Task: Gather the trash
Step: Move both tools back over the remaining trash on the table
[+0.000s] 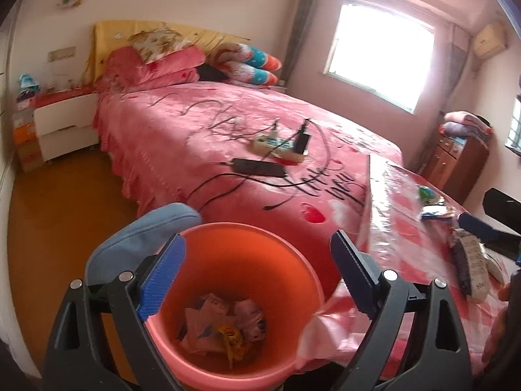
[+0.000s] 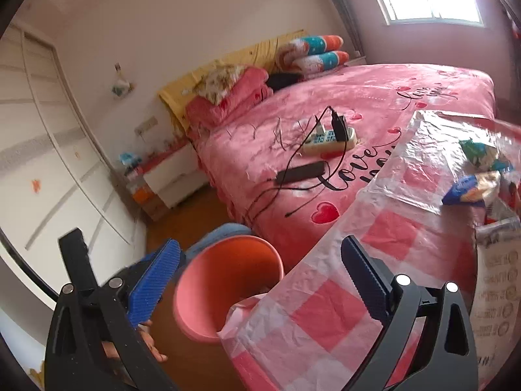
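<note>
An orange-pink bin (image 1: 286, 280) stands on the floor between the bed and the table. Crumpled wrappers (image 1: 224, 325) lie at its bottom. My left gripper (image 1: 257, 241) hangs open right above the bin's mouth, nothing between its blue pads. My right gripper (image 2: 260, 244) is also open and empty, over the table's near corner with the bin (image 2: 202, 293) under its left finger. On the table lie a green wrapper (image 2: 478, 153), a blue and white wrapper (image 2: 472, 189) and a printed bag (image 2: 498, 260). The left wrist view shows them too: the green wrapper (image 1: 425, 192) and the blue and white wrapper (image 1: 436, 211).
A pink checked plastic cloth covers the table (image 2: 325, 309), and its corner droops over the bin's rim. The pink bed (image 1: 195, 137) carries a power strip (image 1: 276, 145), a black adapter (image 1: 257, 166) and cables. A blue cushion (image 1: 146, 228) sits left of the bin. A white nightstand (image 1: 65, 123) stands beyond.
</note>
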`<state>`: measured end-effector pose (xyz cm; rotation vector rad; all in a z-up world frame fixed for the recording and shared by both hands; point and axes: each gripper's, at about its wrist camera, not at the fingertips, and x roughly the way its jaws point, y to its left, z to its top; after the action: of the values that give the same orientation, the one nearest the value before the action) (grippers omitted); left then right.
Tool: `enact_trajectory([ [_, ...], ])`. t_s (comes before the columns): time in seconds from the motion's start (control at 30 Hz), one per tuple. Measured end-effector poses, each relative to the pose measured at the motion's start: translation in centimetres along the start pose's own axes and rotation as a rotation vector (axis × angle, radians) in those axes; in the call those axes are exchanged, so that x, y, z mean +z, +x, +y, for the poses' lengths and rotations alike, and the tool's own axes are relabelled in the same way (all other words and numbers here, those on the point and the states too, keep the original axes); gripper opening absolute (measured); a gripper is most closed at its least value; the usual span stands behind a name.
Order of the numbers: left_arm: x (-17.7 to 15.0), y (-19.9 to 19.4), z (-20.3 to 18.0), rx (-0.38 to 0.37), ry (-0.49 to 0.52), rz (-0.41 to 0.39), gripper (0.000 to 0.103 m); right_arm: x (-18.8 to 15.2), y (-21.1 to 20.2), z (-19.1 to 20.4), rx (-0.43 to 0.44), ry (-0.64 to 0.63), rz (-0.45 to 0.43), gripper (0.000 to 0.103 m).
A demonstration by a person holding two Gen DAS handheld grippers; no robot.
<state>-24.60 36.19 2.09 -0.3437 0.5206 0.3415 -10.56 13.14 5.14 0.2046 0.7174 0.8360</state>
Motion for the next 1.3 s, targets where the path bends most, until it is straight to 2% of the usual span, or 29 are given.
enact_trajectory([
  [0.13, 0.3, 0.2, -1.5, -0.005, 0.005, 0.044, 0.091, -0.8, -0.8, -1.7, -0.043, 0.018, 0.015, 0.098],
  [0.3, 0.4, 0.6, -3.8, 0.023, 0.048, 0.103, 0.091, -1.0, -1.9, -3.5, -0.076, 0.032, 0.051, 0.098],
  [0.43, 0.3, 0.7, -5.2, 0.022, 0.056, 0.130, 0.091, -1.1, -3.3, -4.4, -0.108, 0.022, 0.029, 0.098],
  [0.6, 0.2, 0.3, -7.3, -0.016, 0.076, 0.127, 0.091, -1.4, -4.9, -5.7, -0.157, 0.023, 0.006, 0.098],
  [0.7, 0.1, 0.6, -8.8, -0.036, 0.091, 0.154, 0.091, -1.6, -5.8, -6.6, -0.188, 0.034, -0.007, 0.098],
  [1.03, -0.5, 0.7, -13.9, -0.115, 0.160, 0.205, 0.091, -1.2, -9.3, -9.7, -0.218, 0.048, -0.066, 0.098],
  [1.3, -1.2, 1.0, -17.7, -0.135, 0.205, 0.259, 0.091, -1.0, -11.8, -12.1, -0.259, 0.059, -0.112, 0.098],
])
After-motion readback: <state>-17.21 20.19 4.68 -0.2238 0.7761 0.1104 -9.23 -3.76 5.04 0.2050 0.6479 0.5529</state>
